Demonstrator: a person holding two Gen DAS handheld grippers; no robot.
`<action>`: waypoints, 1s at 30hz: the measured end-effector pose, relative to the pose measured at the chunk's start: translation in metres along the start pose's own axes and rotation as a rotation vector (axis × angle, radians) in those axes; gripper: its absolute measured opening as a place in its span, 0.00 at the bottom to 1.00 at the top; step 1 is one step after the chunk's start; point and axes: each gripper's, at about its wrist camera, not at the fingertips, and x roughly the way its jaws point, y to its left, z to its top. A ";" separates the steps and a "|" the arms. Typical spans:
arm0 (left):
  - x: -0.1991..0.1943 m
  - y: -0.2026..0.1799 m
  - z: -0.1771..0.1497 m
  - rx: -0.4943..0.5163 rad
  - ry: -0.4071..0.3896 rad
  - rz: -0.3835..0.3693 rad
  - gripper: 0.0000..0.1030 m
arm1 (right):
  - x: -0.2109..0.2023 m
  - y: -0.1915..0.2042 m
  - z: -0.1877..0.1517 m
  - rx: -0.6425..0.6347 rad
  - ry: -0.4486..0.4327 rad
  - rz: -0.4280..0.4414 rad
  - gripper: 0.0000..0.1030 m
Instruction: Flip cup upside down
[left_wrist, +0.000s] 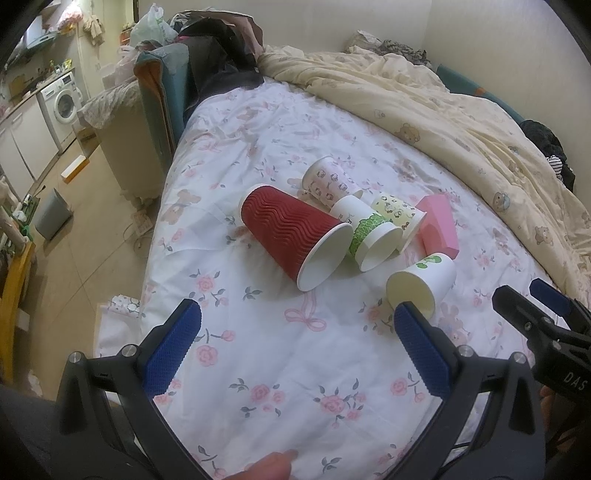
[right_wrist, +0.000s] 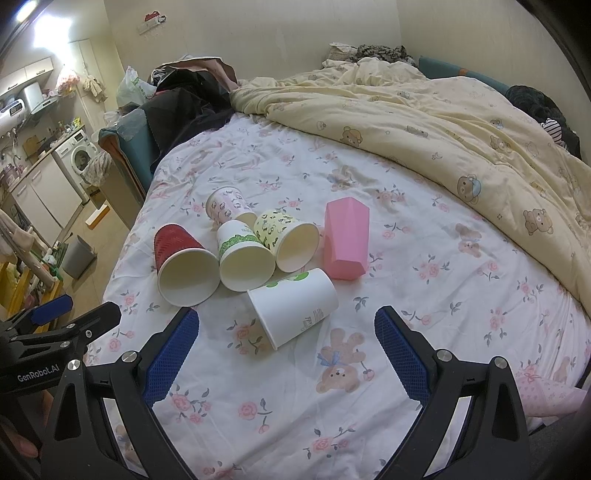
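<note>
White cup (right_wrist: 293, 306) on side, mouth probably toward tools.

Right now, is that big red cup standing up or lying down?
Lying down. The red cup rests on its side on the bedsheet, its open mouth facing the camera, and looks empty.

Ribbed red paper cup (left_wrist: 291, 236), matt cotton sheet (left_wrist: 258, 369)

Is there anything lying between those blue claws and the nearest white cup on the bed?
Nothing visible. The white cup lies on its side on the bedsheet, nearest of the pile, with only bare sheet between it and the open right gripper. The open left gripper also has clear sheet ahead. The red cup and pink box lie behind it.
</note>
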 end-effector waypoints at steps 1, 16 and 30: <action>0.000 0.000 0.000 0.001 0.000 -0.001 1.00 | 0.000 0.000 0.000 0.000 0.001 0.000 0.95; -0.001 -0.001 0.000 0.001 0.001 -0.006 1.00 | 0.000 0.000 0.000 0.009 0.000 0.008 0.95; 0.001 -0.002 -0.001 -0.020 0.016 -0.018 1.00 | 0.000 -0.001 0.001 0.012 -0.004 0.012 0.96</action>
